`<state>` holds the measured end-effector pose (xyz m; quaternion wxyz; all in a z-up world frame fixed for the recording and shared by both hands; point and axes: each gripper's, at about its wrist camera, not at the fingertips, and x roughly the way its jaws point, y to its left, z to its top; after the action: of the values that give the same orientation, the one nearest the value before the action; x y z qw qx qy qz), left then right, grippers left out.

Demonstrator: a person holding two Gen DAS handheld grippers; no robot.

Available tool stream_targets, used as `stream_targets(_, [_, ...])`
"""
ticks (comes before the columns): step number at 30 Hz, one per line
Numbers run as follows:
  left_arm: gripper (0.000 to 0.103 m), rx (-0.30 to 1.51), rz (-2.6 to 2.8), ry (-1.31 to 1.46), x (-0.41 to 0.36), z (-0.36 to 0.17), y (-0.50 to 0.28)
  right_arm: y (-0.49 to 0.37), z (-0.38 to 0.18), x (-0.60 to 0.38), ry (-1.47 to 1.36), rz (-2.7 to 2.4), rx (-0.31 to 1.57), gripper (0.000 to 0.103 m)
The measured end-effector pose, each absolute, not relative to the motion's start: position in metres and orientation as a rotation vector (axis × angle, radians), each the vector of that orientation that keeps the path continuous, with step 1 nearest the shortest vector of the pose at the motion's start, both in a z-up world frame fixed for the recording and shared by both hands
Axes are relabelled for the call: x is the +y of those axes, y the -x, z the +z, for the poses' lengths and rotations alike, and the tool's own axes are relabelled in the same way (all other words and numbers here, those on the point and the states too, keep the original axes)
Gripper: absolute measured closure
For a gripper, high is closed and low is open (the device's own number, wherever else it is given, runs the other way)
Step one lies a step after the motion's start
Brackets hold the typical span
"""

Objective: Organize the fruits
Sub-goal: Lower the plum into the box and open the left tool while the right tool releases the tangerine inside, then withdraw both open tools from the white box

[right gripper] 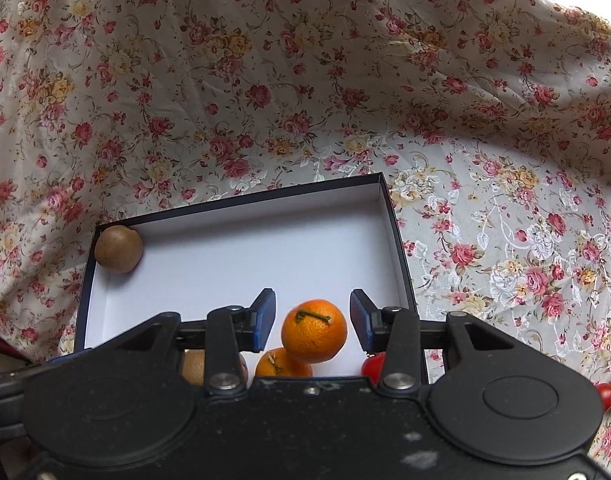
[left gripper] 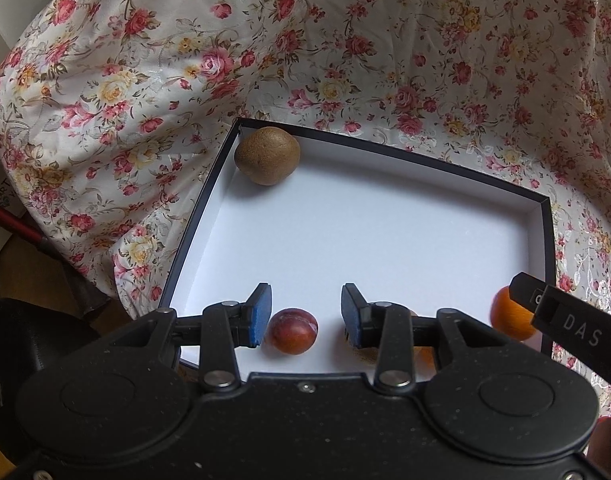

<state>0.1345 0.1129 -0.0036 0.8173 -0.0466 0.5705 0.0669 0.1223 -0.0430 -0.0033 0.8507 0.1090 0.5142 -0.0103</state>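
Left gripper (left gripper: 305, 316) stood open, a red plum (left gripper: 292, 331) just beside its left pad. Right gripper (right gripper: 312, 320) stood open around an orange (right gripper: 314, 331), untouched, inside the white-lined box (right gripper: 397, 248) on floral cloth (right gripper: 305, 80).

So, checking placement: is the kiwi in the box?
In: the kiwi sits on the box floor, in its far left corner.

A rumpled floral cloth (right gripper: 265, 80) drapes the surface and backdrop, brightly lit at the upper right.
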Motion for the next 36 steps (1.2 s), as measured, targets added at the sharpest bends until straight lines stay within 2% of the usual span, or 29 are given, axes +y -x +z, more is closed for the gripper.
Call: stream_targets(36, [0.052, 1.190, 0.112, 0.033, 0.086, 0.006, -0.130, -0.109, -0.020, -0.079, -0.310, -0.085, 1.175, 0.058])
